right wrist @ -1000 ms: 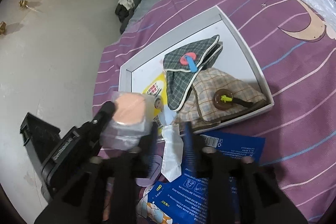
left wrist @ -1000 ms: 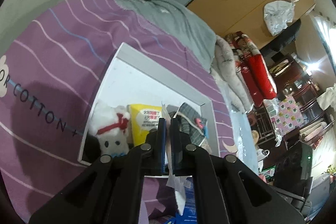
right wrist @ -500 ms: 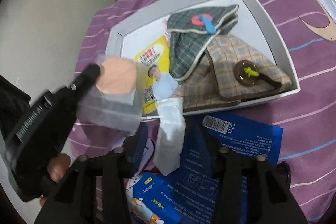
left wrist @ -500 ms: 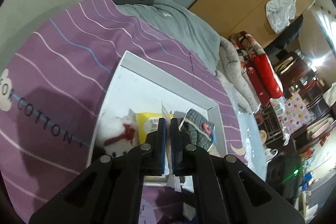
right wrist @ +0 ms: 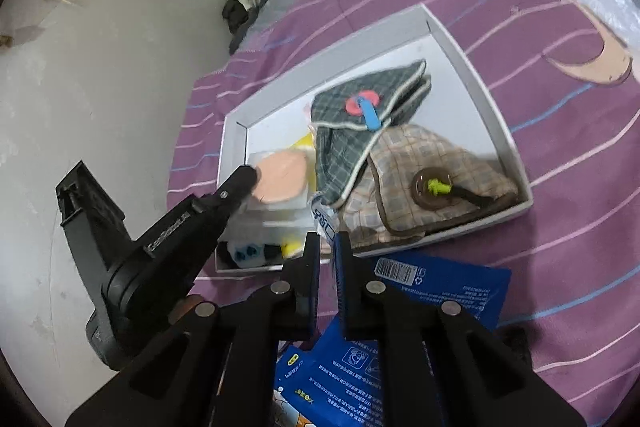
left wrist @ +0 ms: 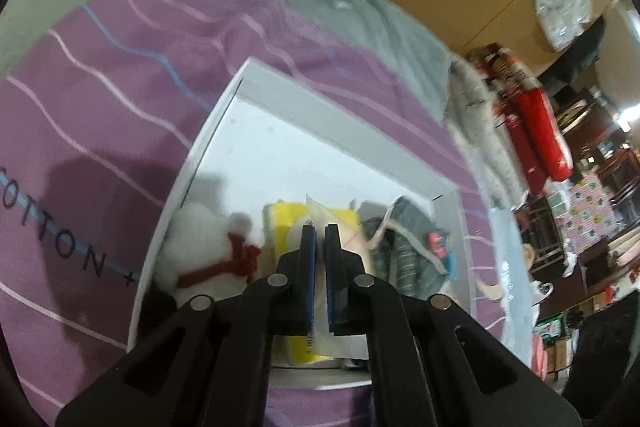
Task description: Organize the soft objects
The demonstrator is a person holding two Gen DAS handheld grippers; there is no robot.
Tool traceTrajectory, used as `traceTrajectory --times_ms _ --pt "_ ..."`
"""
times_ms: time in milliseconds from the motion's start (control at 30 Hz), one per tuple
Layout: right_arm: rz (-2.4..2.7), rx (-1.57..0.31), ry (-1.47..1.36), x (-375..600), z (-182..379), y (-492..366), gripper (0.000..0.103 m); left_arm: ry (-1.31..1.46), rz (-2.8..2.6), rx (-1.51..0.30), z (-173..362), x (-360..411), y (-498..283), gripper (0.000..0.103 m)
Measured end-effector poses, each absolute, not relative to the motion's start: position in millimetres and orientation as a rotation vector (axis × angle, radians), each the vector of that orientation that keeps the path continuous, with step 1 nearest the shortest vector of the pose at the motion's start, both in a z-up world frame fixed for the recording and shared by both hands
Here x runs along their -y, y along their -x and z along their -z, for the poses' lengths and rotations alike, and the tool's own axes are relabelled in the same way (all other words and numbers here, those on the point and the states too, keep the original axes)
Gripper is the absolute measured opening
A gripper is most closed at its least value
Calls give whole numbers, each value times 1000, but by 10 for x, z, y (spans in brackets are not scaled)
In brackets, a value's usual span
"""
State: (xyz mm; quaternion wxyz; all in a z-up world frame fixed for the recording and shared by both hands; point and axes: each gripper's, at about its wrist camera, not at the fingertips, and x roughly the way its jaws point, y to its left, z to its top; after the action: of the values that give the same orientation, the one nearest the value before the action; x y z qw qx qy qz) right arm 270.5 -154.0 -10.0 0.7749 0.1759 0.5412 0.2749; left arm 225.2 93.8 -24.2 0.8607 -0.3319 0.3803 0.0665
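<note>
So left tongs (left wrist: 319, 227) pinch the clear bagged pink puff (right wrist: 280, 183) over the white tray (right wrist: 472, 75); next is letting go. Right tongs (right wrist: 327, 239) pressed together on a wrapper (right wrist: 322, 219).

A shallow tray (right wrist: 486, 95) lies on the bedspread (right wrist: 568, 187), straight ahead of the right gripper (right wrist: 327, 247). Inside it, ahead and to the right, a plaid pouch (right wrist: 432, 167) lies against the near wall, and a checked pouch (right wrist: 360, 131) lies behind it, overlapping its left part. A plush toy (left wrist: 204, 251) sits in the tray's near left corner, left of the left gripper (left wrist: 319, 239). A packaged puff (right wrist: 280, 177) hangs at that gripper's tip, above a tissue pack (left wrist: 288, 215). Flat packets (right wrist: 436, 291) lie on the bedspread under the right gripper.
</note>
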Motion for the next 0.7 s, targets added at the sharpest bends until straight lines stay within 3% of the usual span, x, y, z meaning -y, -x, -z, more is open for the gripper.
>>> traceTrajectory --times_ms 133,367,700 --pt "-610 -1151 -407 1513 99 -2716 4 728 -159 -843 301 -994 -2232 11" --pt "-629 -1138 -461 1514 133 -2760 3 666 -129 -846 145 -933 -2084 40" --pt "-699 -1044 -563 1554 6 -2769 3 344 -373 -704 -202 -868 -1720 40"
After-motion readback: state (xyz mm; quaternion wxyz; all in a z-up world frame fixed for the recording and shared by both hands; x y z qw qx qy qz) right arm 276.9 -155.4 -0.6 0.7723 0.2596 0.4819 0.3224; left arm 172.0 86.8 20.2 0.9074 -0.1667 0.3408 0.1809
